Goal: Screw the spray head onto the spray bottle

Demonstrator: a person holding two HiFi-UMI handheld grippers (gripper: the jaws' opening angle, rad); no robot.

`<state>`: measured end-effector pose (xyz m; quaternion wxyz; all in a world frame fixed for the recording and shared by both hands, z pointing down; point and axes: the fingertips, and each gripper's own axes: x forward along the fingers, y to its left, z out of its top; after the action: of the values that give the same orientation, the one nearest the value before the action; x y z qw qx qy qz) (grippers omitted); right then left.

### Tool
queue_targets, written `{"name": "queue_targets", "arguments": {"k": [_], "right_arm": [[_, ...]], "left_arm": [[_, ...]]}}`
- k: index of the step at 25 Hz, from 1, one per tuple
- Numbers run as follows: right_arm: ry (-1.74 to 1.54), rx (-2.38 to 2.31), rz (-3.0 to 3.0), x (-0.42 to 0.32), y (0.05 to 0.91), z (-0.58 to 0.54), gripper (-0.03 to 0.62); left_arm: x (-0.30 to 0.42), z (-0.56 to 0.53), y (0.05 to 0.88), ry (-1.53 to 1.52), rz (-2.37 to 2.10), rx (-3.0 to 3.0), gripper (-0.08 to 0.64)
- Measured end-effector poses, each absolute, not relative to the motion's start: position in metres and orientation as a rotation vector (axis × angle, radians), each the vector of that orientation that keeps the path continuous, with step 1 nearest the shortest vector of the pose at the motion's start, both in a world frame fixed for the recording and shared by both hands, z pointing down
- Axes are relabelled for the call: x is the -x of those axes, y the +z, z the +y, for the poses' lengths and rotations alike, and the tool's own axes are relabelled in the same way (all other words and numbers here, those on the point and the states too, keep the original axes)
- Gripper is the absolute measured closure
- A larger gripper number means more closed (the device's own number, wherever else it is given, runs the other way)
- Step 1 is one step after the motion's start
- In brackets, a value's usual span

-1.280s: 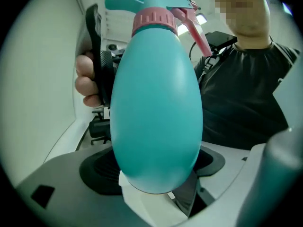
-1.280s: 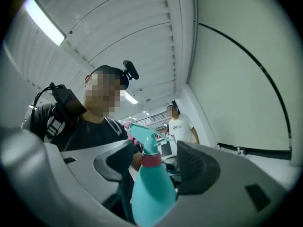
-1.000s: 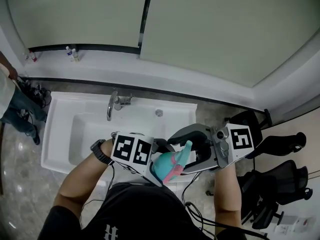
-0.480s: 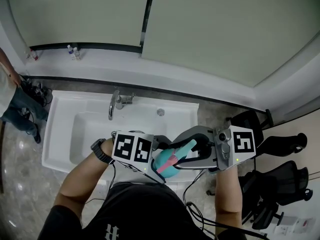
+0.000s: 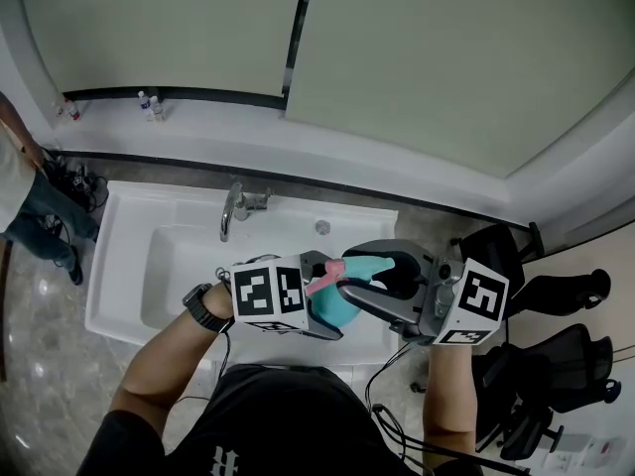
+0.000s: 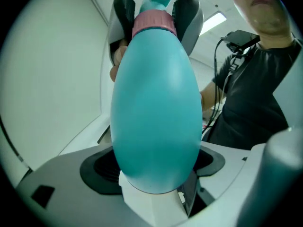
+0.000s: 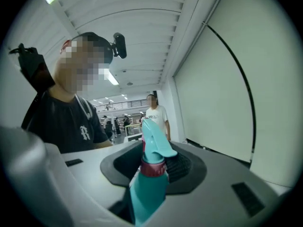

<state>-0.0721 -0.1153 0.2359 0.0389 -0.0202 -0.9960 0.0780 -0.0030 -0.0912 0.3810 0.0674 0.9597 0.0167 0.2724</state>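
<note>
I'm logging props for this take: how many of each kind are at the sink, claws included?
spray bottle: 1
spray head: 1
claws: 2, left claw and right claw
faucet: 1
sink: 1
total: 6

The only legible mark is a white ornate letter "R" on the chest of the person's dark T-shirt (image 7: 84,132); the print on the bystander's white shirt (image 7: 155,114) is too small to read.
</note>
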Motion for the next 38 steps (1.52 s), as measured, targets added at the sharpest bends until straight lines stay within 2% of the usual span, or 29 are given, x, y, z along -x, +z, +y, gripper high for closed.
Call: {"name": "queue_targets", "arguments": {"k": [15, 20, 24, 27, 32, 38], "right_arm": [[0.370, -0.980, -2.746, 0.072, 0.282, -0.191, 0.451], [0.484, -1.118, -2.706, 0.063, 0.293, -0.194, 0.451], [0.399, -0.877, -2.843, 0.069, 0.278, -0.172, 0.442], [0.414, -0.450, -3.004, 0.061, 0.256, -0.137, 0.364], [0.596, 0.254, -3.258, 0.025, 0.226, -0.115, 0.296], [0.369, 0.922, -3.219, 0.047, 0.205, -0.069, 0.262]], "left_arm": [[0.040, -0.167, 0.427, 1.100, -0.696, -2.653, 0.135], [0.039, -0.168, 0.438, 1.157, -0.680, -2.650, 0.135], [0.026, -0.134, 0.432, 1.009, -0.309, -2.719, 0.135], [0.021, -0.102, 0.415, 0.905, -0.010, -2.782, 0.135], [0.013, -0.041, 0.372, 0.728, 0.506, -2.861, 0.135], [0.003, 0.010, 0.361, 0.736, 0.920, -2.858, 0.135]]}}
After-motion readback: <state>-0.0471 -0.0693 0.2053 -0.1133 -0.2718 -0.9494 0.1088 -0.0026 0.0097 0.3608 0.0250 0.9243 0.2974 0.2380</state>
